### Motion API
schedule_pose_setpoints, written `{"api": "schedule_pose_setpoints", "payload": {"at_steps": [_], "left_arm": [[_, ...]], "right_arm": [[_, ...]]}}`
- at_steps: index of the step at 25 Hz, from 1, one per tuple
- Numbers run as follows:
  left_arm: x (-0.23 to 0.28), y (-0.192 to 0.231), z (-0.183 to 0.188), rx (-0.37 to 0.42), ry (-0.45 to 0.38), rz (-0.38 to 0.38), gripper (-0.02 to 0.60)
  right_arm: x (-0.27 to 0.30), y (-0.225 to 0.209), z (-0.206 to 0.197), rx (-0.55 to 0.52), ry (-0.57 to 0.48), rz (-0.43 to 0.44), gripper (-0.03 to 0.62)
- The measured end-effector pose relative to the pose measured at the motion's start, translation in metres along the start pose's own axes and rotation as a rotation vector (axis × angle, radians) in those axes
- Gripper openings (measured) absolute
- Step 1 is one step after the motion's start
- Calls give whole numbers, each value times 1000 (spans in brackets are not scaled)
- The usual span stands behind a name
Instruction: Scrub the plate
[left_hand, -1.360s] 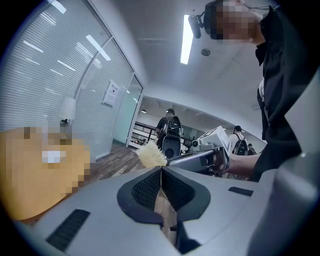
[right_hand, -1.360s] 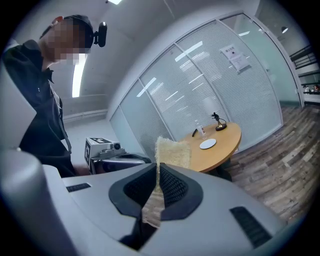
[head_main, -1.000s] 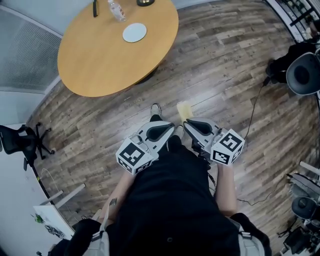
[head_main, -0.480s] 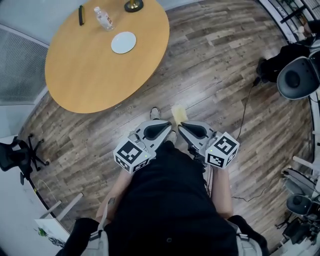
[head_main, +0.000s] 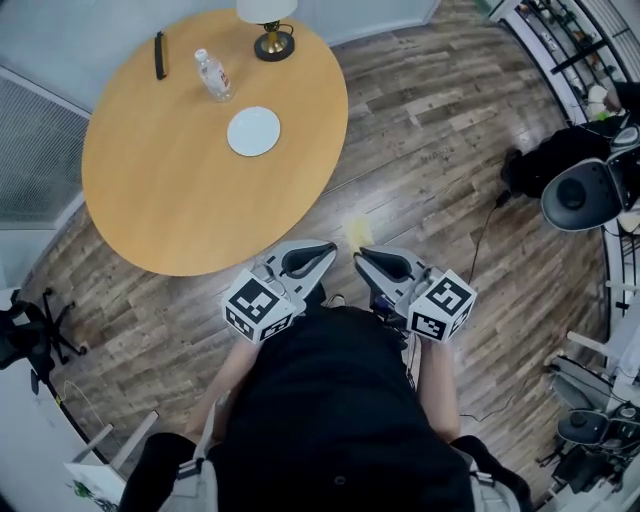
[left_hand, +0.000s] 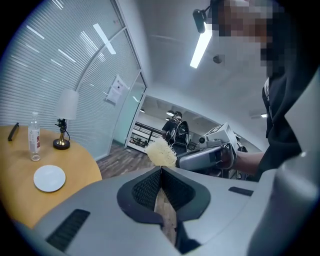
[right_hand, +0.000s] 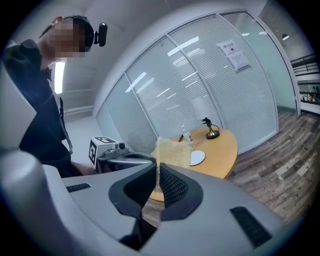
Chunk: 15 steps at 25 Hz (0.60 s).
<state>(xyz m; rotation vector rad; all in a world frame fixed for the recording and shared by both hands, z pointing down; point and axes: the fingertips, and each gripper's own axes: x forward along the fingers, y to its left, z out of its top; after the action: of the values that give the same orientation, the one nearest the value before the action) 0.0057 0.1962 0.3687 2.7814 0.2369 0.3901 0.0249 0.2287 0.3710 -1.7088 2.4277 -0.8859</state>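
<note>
A white plate (head_main: 253, 131) lies on the round wooden table (head_main: 180, 200); it also shows in the left gripper view (left_hand: 49, 178) and in the right gripper view (right_hand: 197, 158). Both grippers are held at the person's waist, off the table's near edge. My right gripper (head_main: 360, 256) is shut on a pale yellow scrub pad (head_main: 357, 232), which sticks out past its jaws (right_hand: 172, 151). My left gripper (head_main: 330, 247) has its jaws shut together with nothing between them (left_hand: 161, 172). The pad (left_hand: 161, 152) and the right gripper show beside it.
On the table's far side stand a plastic bottle (head_main: 213, 75), a small lamp (head_main: 268, 30) and a black stick-like object (head_main: 159, 55). An office chair (head_main: 30, 335) is at the left, and grey equipment (head_main: 585, 195) with a floor cable at the right. Glass walls with blinds stand behind the table.
The person has walked closer to the table, so the table and plate now sit nearer and lower in the head view. Both grippers keep their pose, the pad still held.
</note>
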Motion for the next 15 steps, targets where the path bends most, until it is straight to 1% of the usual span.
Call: {"api": "schedule_pose_setpoints", "payload": {"at_steps": [3, 5, 10, 15], "left_arm": [[-4, 29, 11, 8, -15, 12, 17], [-10, 46, 15, 2, -25, 32, 17], [-29, 82, 24, -29, -41, 98, 17], [-38, 113, 34, -59, -74, 180, 17]], "right_arm": [[28, -8, 15, -13, 12, 10, 31], [46, -8, 21, -19, 28, 31, 32], [81, -7, 34, -32, 78, 90, 32], [112, -24, 55, -60, 116, 153, 31]]}}
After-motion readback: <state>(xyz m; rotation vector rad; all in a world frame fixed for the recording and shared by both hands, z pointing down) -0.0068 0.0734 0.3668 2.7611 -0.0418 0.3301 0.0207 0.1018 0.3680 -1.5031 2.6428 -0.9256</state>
